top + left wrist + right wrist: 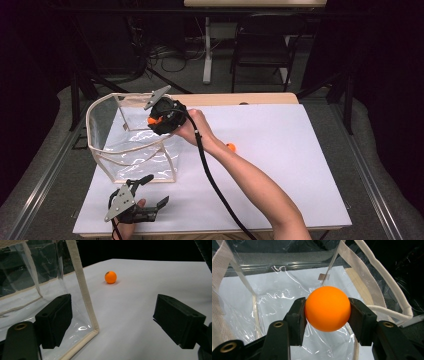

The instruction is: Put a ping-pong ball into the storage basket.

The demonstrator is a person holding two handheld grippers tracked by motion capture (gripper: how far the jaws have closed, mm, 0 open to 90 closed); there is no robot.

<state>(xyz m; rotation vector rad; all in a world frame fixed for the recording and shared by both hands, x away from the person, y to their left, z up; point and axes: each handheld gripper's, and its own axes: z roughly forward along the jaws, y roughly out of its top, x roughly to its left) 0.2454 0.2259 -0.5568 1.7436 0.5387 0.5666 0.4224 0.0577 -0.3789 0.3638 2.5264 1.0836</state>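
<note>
Second orange ball [230,147] half behind forearm [250,180].

Bag [131,150]: clear glossy plastic film, crinkled, edged in off-white woven cloth tape.
Held ball [327,308]: smooth matt orange plastic.
Loose ball [110,277]: same orange plastic, slight sheen.
Right claw [327,322]: matt black plastic, brass-coloured screw inserts.
Surface [280,150]: white matt sheet, pale wood at the far edge.
Left claw plate [120,202]: dull grey metal.

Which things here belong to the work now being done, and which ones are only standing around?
In the job:
- right tool, shut on an orange ball
- clear bag
- second orange ball on the table
- left tool, open

Just there:
- black chair
- floor cables
</note>
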